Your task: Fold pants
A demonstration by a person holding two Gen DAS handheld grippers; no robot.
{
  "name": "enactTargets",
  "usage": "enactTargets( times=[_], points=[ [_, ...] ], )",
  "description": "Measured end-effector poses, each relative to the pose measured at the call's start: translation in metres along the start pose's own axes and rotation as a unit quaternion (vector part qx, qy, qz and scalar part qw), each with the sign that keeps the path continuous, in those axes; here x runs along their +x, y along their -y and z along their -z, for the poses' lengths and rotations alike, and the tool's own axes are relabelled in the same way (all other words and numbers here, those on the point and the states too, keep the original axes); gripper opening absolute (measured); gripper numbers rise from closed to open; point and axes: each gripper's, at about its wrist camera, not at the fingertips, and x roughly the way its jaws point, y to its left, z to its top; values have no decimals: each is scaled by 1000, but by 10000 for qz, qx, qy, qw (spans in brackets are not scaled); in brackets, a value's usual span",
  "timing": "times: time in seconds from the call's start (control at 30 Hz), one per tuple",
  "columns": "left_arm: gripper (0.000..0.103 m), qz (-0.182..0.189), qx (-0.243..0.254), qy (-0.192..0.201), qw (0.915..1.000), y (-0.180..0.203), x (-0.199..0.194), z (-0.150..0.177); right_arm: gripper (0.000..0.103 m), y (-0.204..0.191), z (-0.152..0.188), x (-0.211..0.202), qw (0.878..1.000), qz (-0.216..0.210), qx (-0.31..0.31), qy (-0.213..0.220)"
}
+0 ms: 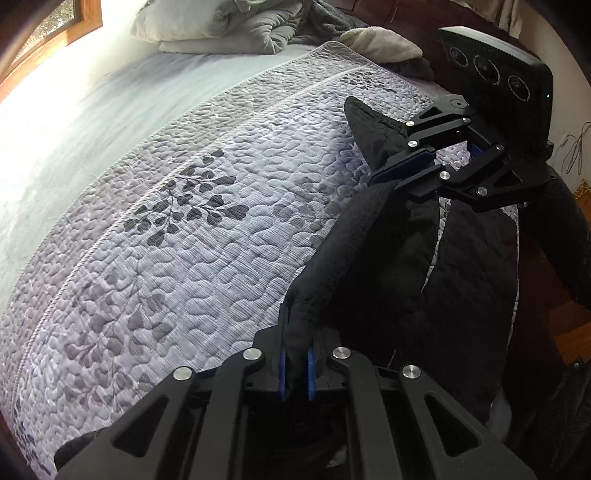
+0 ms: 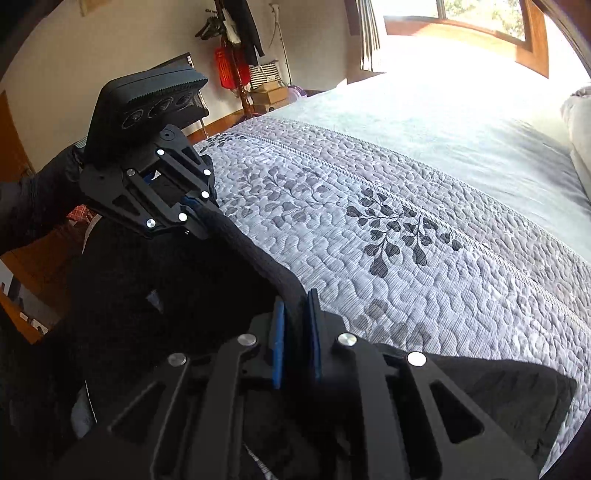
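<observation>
Black pants [image 1: 399, 280] hang stretched between my two grippers over the near edge of a bed. My left gripper [image 1: 295, 350] is shut on one end of the waistband. My right gripper [image 1: 406, 168] shows in the left wrist view, shut on the other end, with a corner of cloth sticking out past it. In the right wrist view my right gripper [image 2: 297, 332] pinches the black band, which runs up to the left gripper [image 2: 192, 206]. The rest of the pants [image 2: 159, 295] droops below, partly hidden by the grippers.
A grey quilted bedspread [image 1: 192, 229] with leaf prints covers the bed. Pillows and crumpled blankets [image 1: 229, 26] lie at the head. A window [image 2: 480, 22] is beyond the bed. A coat rack, red bag and boxes [image 2: 243, 70] stand by the far wall.
</observation>
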Motion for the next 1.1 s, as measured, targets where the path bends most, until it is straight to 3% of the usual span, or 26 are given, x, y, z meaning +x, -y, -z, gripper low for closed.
enactTargets(
  times=[0.1,0.2,0.47,0.9,1.1],
  points=[
    [7,-193,-320,100,9992,25,-20,18,10,-31,12,-20,9998,130,23,156],
    [7,-395,-240,265,9986,55,-40,38,10,-57,28,-34,9992,185,159,305],
    [8,-466,-591,403,9963,120,-55,86,10,-121,74,-61,9984,206,416,313],
    [9,-219,-1809,574,9816,173,-45,152,11,-162,136,-62,9940,-81,1092,68],
    [11,112,-2309,319,9724,184,-9,184,11,-168,175,-43,9872,-265,1538,-321]
  ],
)
